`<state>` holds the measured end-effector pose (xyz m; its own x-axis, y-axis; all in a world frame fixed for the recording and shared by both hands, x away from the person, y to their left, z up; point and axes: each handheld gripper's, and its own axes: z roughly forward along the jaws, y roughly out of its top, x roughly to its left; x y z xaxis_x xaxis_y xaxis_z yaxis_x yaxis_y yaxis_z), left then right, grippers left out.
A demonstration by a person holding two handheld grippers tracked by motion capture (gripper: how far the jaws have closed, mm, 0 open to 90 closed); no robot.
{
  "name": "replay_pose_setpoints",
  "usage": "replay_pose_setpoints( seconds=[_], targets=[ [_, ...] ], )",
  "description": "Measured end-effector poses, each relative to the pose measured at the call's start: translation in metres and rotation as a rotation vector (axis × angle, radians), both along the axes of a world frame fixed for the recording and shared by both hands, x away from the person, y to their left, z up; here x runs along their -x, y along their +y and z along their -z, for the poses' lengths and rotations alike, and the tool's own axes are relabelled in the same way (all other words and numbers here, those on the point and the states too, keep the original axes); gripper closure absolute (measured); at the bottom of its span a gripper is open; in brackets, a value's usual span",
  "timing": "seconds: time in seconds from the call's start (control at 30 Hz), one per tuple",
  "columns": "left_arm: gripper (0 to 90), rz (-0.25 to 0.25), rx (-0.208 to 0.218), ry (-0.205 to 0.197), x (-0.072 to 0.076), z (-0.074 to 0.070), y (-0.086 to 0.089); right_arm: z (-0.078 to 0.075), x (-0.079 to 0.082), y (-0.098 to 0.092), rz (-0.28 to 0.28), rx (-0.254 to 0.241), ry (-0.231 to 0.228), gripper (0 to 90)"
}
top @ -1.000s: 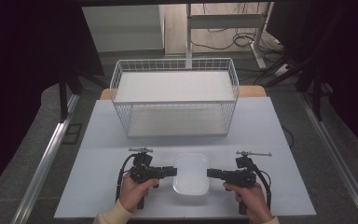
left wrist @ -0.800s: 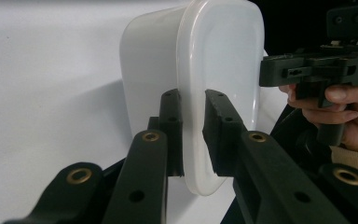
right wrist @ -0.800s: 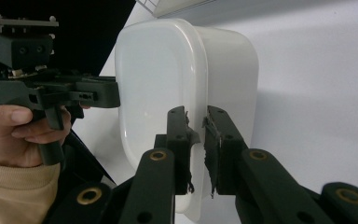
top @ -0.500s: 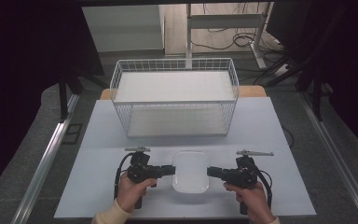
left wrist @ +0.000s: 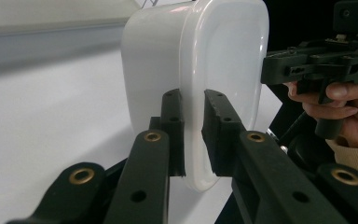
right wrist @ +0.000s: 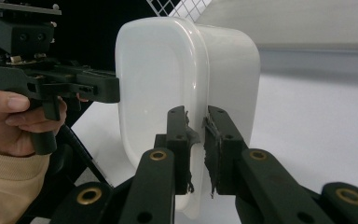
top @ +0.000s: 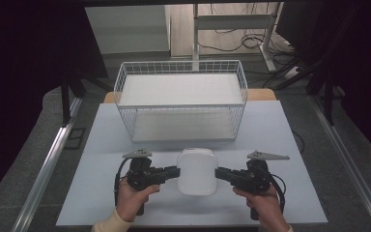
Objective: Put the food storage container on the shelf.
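From above we see a white table [top: 101, 145] with a white plastic container [top: 197, 171] near its front edge, between two black handheld grippers. The left gripper [top: 175, 172], in the person's left hand [top: 134, 200], points inward and is clamped on the container's left rim. The right gripper [top: 219, 173], in the right hand [top: 263, 205], points inward from the other side and is clamped on the right rim. In the left gripper view the two black jaws pinch the thin rim of the container [left wrist: 196, 79] between their pads, with the right gripper [left wrist: 266, 70] meeting the far edge. In the right gripper view the jaws likewise squeeze the rim of the container [right wrist: 186, 79], and the left gripper [right wrist: 114, 91] meets its opposite side. Behind the container, farther back on the table, stands a white wire basket [top: 181, 67], well apart from it.
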<state>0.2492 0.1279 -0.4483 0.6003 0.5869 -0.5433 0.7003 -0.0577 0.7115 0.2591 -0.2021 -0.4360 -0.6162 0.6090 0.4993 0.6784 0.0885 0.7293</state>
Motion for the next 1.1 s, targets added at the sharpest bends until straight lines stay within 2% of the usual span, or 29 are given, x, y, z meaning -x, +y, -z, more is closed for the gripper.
replay_pose_setpoints(
  seconds=[0.5,0.77,1.1],
  targets=[
    [79.2,-0.002,0.007,-0.047,-0.003,-0.017,0.004,-0.016,-0.003,0.004,-0.011,0.002,-0.063,80.4],
    [79.3,0.003,0.001,-0.064,-0.021,-0.032,0.011,-0.030,-0.021,0.009,-0.020,-0.001,-0.081,80.4],
    [79.5,0.000,0.016,-0.110,-0.036,-0.058,0.019,-0.054,-0.038,0.016,-0.027,-0.025,-0.122,80.4]
  ],
)
